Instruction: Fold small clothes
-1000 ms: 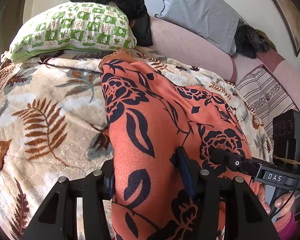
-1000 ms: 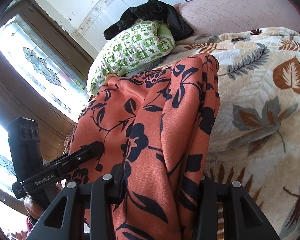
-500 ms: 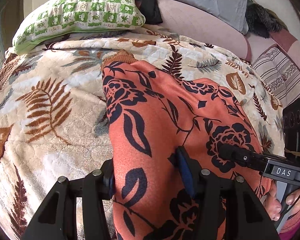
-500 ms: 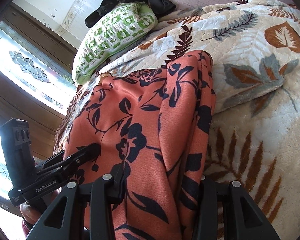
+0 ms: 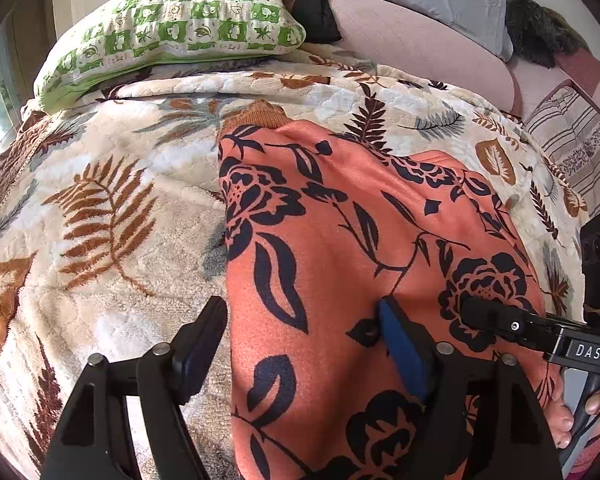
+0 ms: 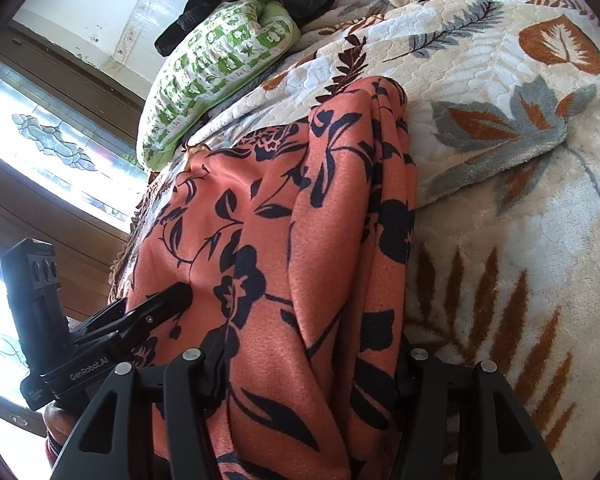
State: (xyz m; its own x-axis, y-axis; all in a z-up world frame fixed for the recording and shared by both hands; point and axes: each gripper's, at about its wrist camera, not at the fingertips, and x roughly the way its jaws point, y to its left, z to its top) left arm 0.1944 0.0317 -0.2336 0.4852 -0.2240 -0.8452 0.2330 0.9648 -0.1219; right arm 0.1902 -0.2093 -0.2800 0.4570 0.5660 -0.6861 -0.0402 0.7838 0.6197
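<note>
Opening both jaws, my left gripper [image 5: 300, 332] and right gripper [image 6: 308, 364] straddle the orange floral garment [image 5: 360, 240] lying on the leaf-print blanket [image 5: 100, 220], pads no longer pressing.

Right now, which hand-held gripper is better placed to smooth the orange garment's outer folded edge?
Right, probably: the right hand-held gripper, jaws opening, straddles the orange garment's bunched folded edge beside the blanket.

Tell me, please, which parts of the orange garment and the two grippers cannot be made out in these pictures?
- Orange garment: its near end is cut off by the bottom edge in both views, so its type and fold count stay unknown.
- Right gripper, jaws opening: cloth between them covers both pads in its own view.
- Left gripper, jaws opening: in the right wrist view only one fingertip shows; the fabric hides the other.
</note>
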